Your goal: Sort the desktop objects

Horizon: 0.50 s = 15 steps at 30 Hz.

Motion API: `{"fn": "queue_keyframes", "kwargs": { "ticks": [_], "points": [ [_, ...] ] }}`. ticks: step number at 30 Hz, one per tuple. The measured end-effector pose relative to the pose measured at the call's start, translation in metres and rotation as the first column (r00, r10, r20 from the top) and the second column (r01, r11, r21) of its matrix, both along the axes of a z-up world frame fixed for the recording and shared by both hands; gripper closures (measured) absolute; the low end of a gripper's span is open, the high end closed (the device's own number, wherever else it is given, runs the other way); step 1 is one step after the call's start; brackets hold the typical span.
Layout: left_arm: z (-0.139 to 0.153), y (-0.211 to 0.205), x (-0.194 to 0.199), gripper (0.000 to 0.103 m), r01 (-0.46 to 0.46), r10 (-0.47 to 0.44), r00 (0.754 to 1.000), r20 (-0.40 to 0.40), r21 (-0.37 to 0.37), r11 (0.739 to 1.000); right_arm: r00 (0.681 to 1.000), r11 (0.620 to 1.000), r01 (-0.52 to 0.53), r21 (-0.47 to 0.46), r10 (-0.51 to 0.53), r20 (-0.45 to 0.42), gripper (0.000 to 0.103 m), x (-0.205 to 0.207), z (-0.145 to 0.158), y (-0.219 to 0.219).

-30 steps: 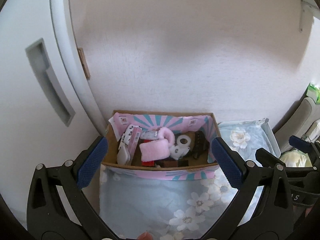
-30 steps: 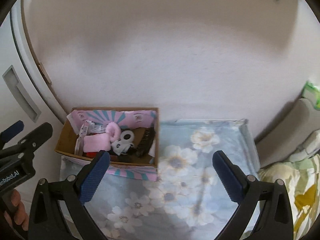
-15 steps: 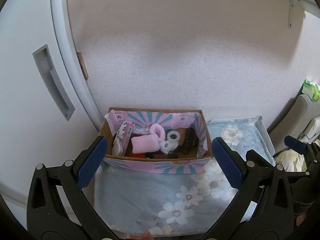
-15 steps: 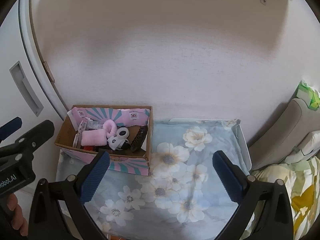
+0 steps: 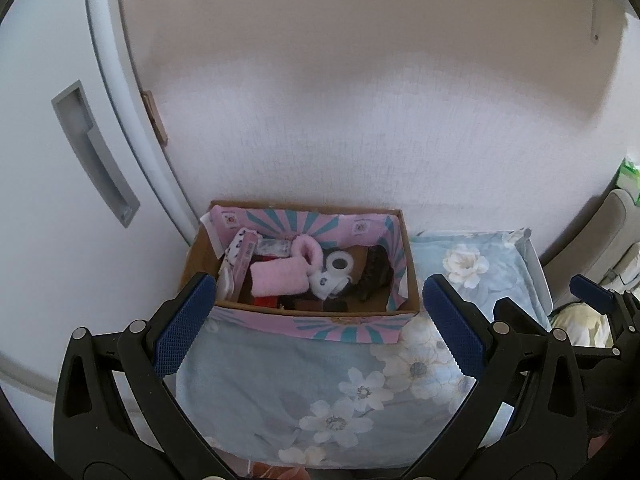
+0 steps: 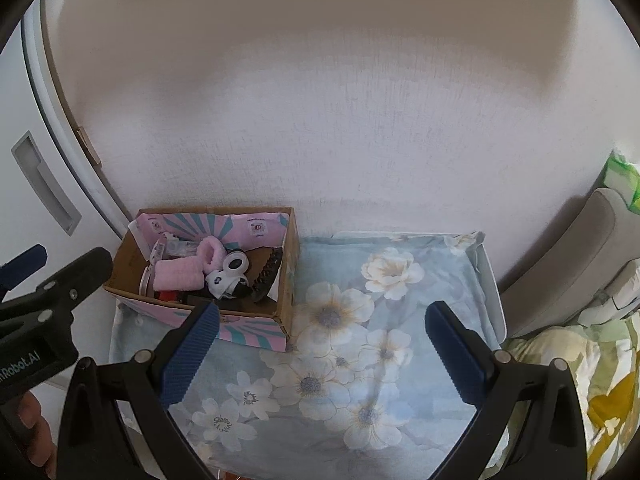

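Observation:
A cardboard box [image 5: 304, 322] with pink and teal lining stands at the back left of the flowered blue cloth [image 5: 304, 392], against the wall. It holds a pink fluffy cloth [image 5: 278, 278], a white roll [image 5: 339, 262], a dark brush-like item [image 5: 374, 272] and several small packets. The box also shows in the right wrist view [image 6: 286, 276]. My left gripper [image 5: 318, 328] is open and empty, held above the cloth in front of the box. My right gripper [image 6: 324, 350] is open and empty over the middle of the cloth [image 6: 360, 340], to the right of the box.
A white cabinet door with a recessed handle [image 5: 94, 156] stands left of the box. A white wall [image 5: 360, 100] is right behind it. A grey cushion [image 6: 576, 256] and yellow-green bedding [image 6: 592, 392] lie to the right.
Both grippers have pulled back and up from the box, so it looks smaller and more of the cloth shows. Both stay open and empty.

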State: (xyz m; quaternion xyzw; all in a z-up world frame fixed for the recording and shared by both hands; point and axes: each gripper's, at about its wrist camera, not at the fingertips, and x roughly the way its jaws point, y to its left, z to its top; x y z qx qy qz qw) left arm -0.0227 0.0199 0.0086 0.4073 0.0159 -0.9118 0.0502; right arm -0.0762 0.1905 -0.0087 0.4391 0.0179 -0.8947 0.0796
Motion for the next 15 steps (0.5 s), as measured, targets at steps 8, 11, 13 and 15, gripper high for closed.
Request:
{"fn": "queue_keyframes", "kwargs": {
  "ticks": [8,11,13,15],
  "points": [
    [-0.0087,0.0017,0.0003,0.0,-0.026,0.026,0.999,0.02,0.013,1.0,1.0,1.0,-0.024,0.013,0.024,0.011,0.001,-0.0084,-0.0073,0.0027],
    [-0.0085,0.0008,0.0018,0.0,-0.004,0.004,1.0,0.003,0.011,1.0,1.0,1.0,-0.006,0.013,0.006,0.009,0.001,-0.0062,-0.0063,0.0028],
    [-0.0063,-0.0016,0.0009,0.0,0.005,-0.004,1.0,-0.006,0.011,1.0,1.0,1.0,0.002,0.029,-0.002,0.003,0.001,-0.0051,-0.0048,0.0013],
    [-0.0029,-0.0049,-0.0001,0.0,0.018,-0.018,1.0,-0.012,0.021,1.0,1.0,0.999,0.016,0.031,-0.016,0.003,0.001,-0.0038,-0.0024,0.0]
  ]
}}
